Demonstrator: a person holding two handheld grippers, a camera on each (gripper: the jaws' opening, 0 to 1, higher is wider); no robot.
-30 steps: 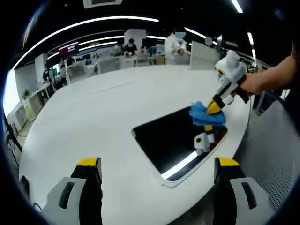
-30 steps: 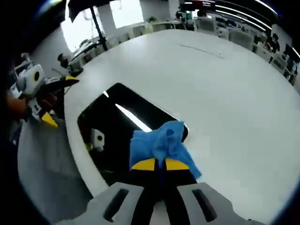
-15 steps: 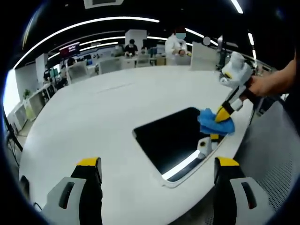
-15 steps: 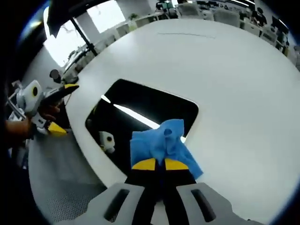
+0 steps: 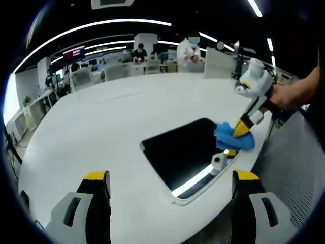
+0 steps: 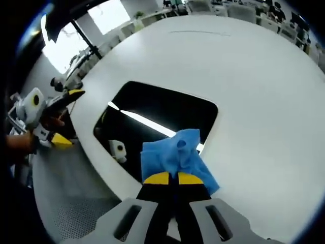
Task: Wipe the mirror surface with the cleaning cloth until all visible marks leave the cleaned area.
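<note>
Right claw pinches the blue cloth at the mirror's corner by the counter edge; left claw gapes, empty.

Bare white table all around mirror; blue cloth at its edge.

Glossy glass, soft cloth, matt table

The mirror looks dark, smooth and reflective; the cleaning cloth is soft blue fabric; the white table looks matt.

Blue cloth, black mirror, white table, yellow-tipped grey claw.
</note>
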